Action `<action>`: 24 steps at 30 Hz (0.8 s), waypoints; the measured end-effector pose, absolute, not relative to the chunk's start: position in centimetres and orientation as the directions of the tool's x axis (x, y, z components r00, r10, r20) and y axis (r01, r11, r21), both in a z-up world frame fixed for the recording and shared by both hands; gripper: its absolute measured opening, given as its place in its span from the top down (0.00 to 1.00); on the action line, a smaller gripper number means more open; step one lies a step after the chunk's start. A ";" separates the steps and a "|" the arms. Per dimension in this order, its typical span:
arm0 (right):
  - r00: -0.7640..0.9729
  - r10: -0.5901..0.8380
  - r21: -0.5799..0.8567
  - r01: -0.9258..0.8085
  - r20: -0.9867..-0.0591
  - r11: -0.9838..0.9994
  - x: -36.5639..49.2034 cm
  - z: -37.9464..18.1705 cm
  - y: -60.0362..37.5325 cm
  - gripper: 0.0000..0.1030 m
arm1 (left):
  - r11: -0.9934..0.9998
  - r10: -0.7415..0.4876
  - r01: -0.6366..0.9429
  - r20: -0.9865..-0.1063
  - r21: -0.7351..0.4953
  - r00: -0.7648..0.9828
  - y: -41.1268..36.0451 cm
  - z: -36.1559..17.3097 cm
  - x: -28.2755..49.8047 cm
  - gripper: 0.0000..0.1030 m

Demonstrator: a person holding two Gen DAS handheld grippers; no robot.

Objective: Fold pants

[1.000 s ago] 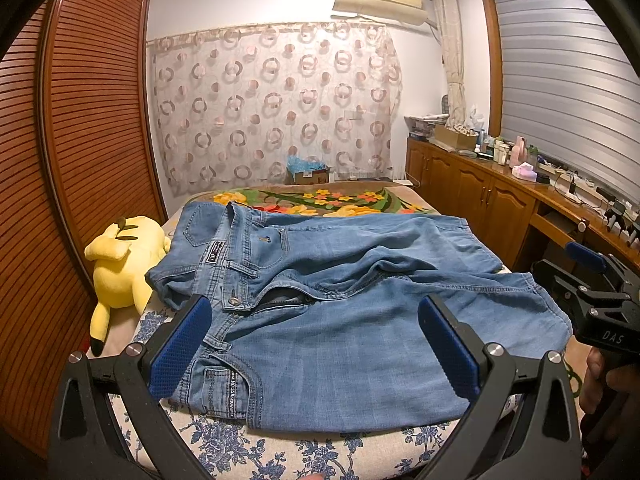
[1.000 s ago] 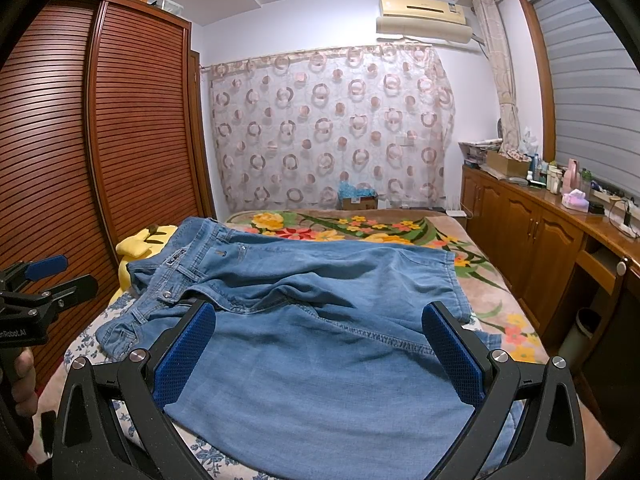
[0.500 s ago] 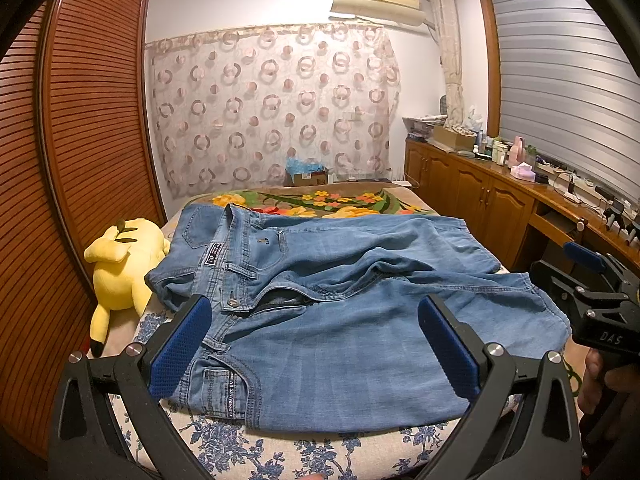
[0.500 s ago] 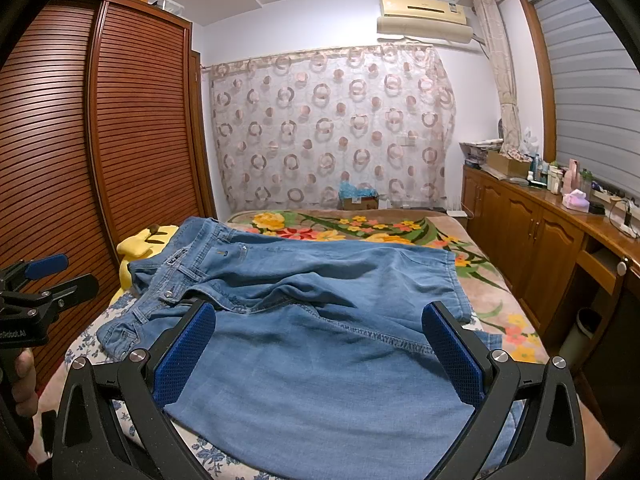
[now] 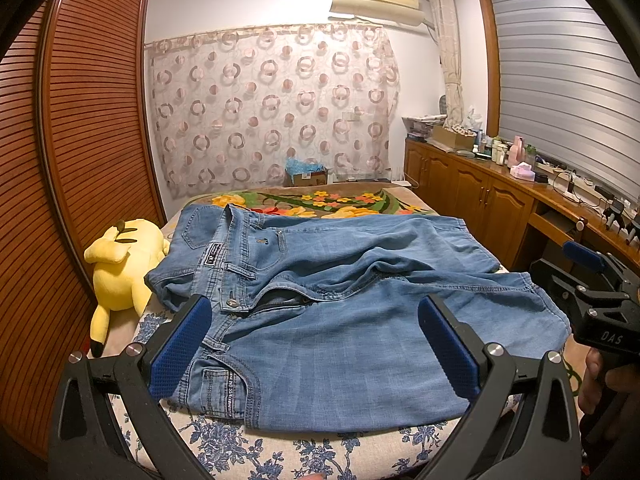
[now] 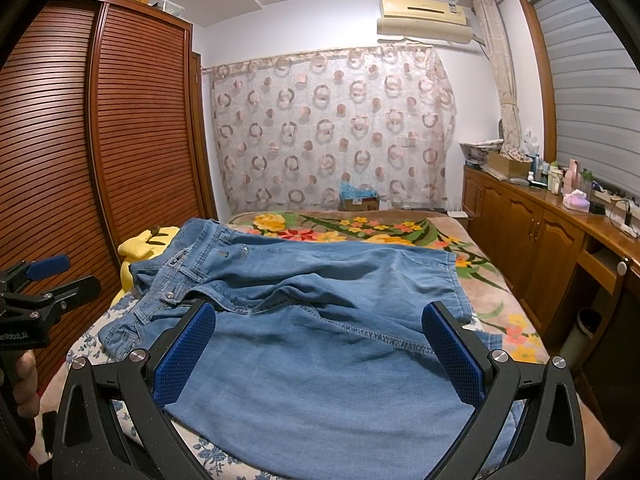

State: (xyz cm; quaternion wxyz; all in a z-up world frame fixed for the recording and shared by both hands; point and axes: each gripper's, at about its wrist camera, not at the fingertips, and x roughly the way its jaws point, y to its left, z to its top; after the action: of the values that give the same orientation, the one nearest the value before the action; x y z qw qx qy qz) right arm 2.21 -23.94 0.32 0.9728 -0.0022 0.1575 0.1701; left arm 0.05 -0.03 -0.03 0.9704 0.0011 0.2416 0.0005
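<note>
I see one pair of blue jeans lying flat across the bed, waistband toward the left near the wardrobe, the two legs running to the right; the fly is open and the button is visible. The near edge of the jeans is cut off behind my own fingers in both views, and in the right wrist view the bottom of the front leg goes under the frame, so I cannot see its hem there. The left gripper hangs above the waistband part, its two blue pads wide apart and nothing between them. The right gripper is above the leg part, also spread wide and empty. In the left view I also see the right gripper from the side at the right edge, with part of a hand below it, mostly cut off. One yellow plush toy lies beside the jeans on the left; in the right wrist view it is mostly hidden behind the denim. Compared with one second ago, I find almost no change: the jeans lie the same and both grippers keep the same opening, with only a very small shift of view. The small items on the cabinet are too small to count.
</note>
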 end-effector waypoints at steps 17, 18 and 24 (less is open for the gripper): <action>0.892 0.330 0.049 -0.332 -0.308 0.942 2.2 0.3 -23.9 0.00 | 1.000 0.002 0.000 -0.467 0.004 0.884 0.0 0.0 0.0 0.00; 0.892 0.330 0.049 -0.332 -0.308 0.942 2.2 0.3 -23.9 0.00 | 1.000 0.002 0.000 -0.467 0.005 0.884 0.0 0.0 0.0 0.00; 0.890 0.329 0.050 -0.331 -0.314 0.942 2.5 0.0 -23.8 0.00 | 1.000 -0.004 0.005 -0.477 -0.001 0.879 -0.7 1.1 0.1 0.00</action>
State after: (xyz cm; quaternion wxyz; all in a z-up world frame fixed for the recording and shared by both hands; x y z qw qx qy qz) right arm 2.47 -23.83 -0.01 0.9722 -0.0025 0.1613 0.1698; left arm 0.11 -0.68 1.05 0.9692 0.0001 0.2461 -0.0023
